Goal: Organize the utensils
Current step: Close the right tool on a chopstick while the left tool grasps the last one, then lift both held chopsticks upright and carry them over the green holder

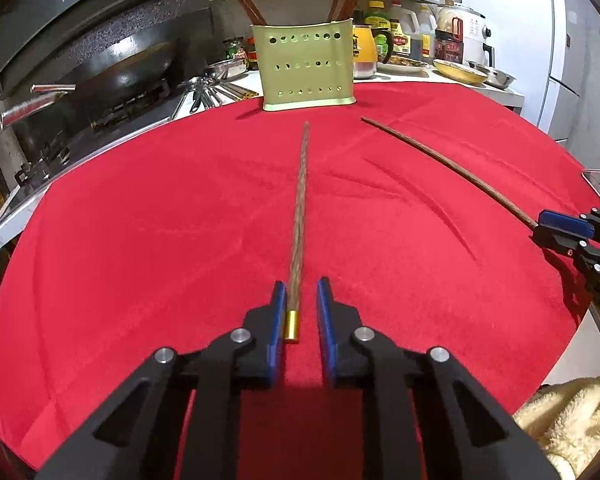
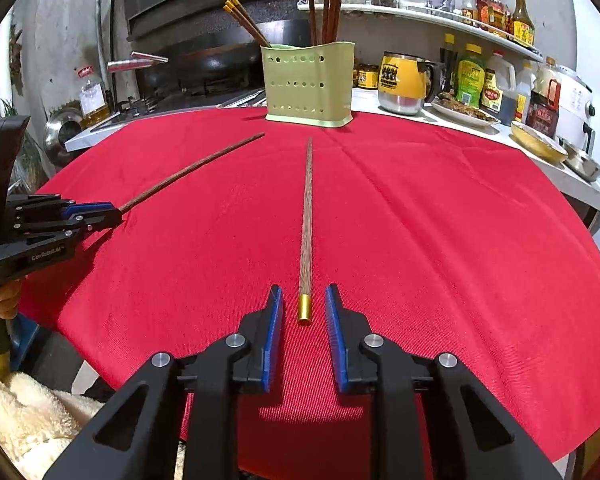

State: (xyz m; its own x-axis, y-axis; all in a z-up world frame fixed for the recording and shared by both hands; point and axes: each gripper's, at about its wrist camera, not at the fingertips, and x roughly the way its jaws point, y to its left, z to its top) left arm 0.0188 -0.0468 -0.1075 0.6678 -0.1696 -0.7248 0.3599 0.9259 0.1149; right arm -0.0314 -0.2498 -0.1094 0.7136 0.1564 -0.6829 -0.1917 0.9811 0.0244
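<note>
Two views look forward along black tongs with blue pads, over a counter covered by a red cloth (image 1: 160,220).

The left tongs (image 1: 302,284) are open a little. The left chopstick (image 1: 300,200), dark wood with a gold cap at its near end, lies on the cloth between the pads. The cap rests against the left-hand pad, and a clear gap separates it from the other pad. The thin tip points toward a pale green perforated holder (image 1: 306,68) at the far edge of the cloth.

The right tongs (image 2: 304,290) are also open. The right chopstick (image 2: 306,220) lies between the pads with a gap on each side, its gold cap just inside the fingertips.

Each view shows the other tongs only from the side, at the picture's edge. From there the chopstick's near end is hidden behind the pads, so the grip cannot be judged.

More chopsticks (image 2: 326,12) stand in the holder, in two bunches. Its wall hides their lower parts, and the left view cuts off their tops.

Behind the holder sits a dark wok (image 1: 140,68), partly hidden. Bottles (image 2: 470,80) crowd the right, their labels too small to read. A hand (image 2: 4,300) and cream fleece fabric (image 2: 28,412) show partly at the lower left.
</note>
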